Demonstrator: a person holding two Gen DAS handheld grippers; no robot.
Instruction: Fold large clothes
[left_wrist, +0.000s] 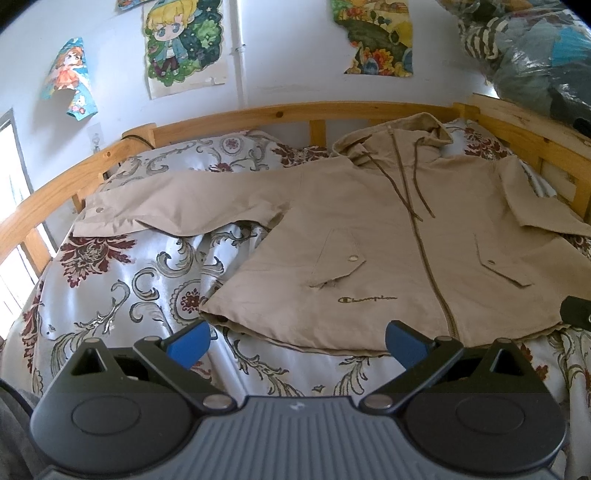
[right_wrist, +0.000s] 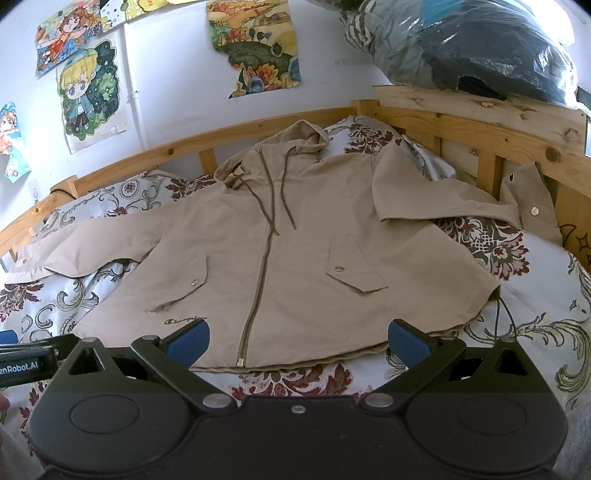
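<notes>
Both hand-held grippers, left (left_wrist: 297, 345) and right (right_wrist: 297, 345), spread empty before jacket (right_wrist: 295, 258) hem.

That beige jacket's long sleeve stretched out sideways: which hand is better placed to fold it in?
Probably the left gripper: open, at the hem nearer that sleeve of the jacket.

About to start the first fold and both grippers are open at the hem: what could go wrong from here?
1. The jacket's right-hand sleeve is draped up against the wooden bed rail; it may snag or drag when pulled in.
2. The hem cord lies loose near the right gripper and could get caught in it.
3. The hood drawstrings may bunch inside the fold.
</notes>
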